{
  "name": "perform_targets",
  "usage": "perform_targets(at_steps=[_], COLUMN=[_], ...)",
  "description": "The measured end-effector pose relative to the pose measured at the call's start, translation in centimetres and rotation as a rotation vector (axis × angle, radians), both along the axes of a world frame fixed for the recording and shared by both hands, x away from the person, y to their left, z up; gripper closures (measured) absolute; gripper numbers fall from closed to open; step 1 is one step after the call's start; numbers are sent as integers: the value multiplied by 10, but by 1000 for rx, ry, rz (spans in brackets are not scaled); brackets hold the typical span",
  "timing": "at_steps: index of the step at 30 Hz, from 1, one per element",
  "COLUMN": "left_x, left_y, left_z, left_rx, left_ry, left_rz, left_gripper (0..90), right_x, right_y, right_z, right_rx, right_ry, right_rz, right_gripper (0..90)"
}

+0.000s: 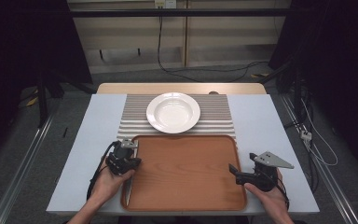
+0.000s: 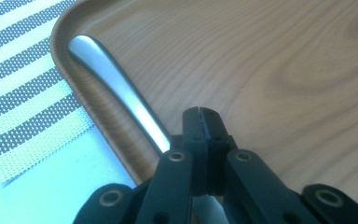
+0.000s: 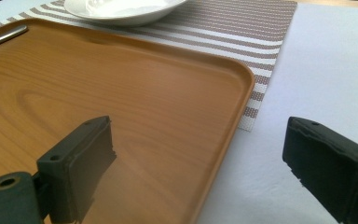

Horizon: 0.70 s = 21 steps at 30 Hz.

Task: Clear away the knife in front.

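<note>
A wooden tray (image 1: 186, 177) lies at the front of the table. A metal utensil (image 1: 127, 189) rests along the tray's left rim, and its rounded handle end (image 2: 91, 53) points at the far corner. My left gripper (image 1: 129, 152) sits low over that utensil with its jaws shut (image 2: 200, 114). The pads meet each other, and the handle runs underneath beside the left finger. My right gripper (image 1: 235, 170) hovers at the tray's right edge, open (image 3: 205, 158) with nothing between its fingers. A white plate (image 1: 173, 112) stands beyond the tray.
The plate (image 3: 121, 9) rests on a striped mat (image 1: 216, 116) that reaches under the tray's far edge. A pale cover (image 1: 270, 140) spreads over the table on both sides. Dark stands and cables are on the floor around the table.
</note>
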<state>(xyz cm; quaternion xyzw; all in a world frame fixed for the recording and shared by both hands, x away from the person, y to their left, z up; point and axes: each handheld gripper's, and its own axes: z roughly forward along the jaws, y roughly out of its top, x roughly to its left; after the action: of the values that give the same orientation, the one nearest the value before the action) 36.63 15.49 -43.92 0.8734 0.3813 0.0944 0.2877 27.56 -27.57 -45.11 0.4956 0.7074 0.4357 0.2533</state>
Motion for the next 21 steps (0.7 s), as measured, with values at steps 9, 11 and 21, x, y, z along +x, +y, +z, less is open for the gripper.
perform_targets(at_steps=[9,11,21], left_x=[-1,-1,-4], left_y=[8,10,8], left_z=[3,6,16], left_rx=[-66,-105,-186], left_ry=[-29,-48,-140], left_rz=[31,24,51], left_gripper=[826,785,162], right_x=[0,0,0], right_y=[0,0,-2], right_z=[0,0,0], right_rx=[4,4,10], right_ry=[2,3,0], right_rz=[3,3,-5], right_gripper=[83,83,83])
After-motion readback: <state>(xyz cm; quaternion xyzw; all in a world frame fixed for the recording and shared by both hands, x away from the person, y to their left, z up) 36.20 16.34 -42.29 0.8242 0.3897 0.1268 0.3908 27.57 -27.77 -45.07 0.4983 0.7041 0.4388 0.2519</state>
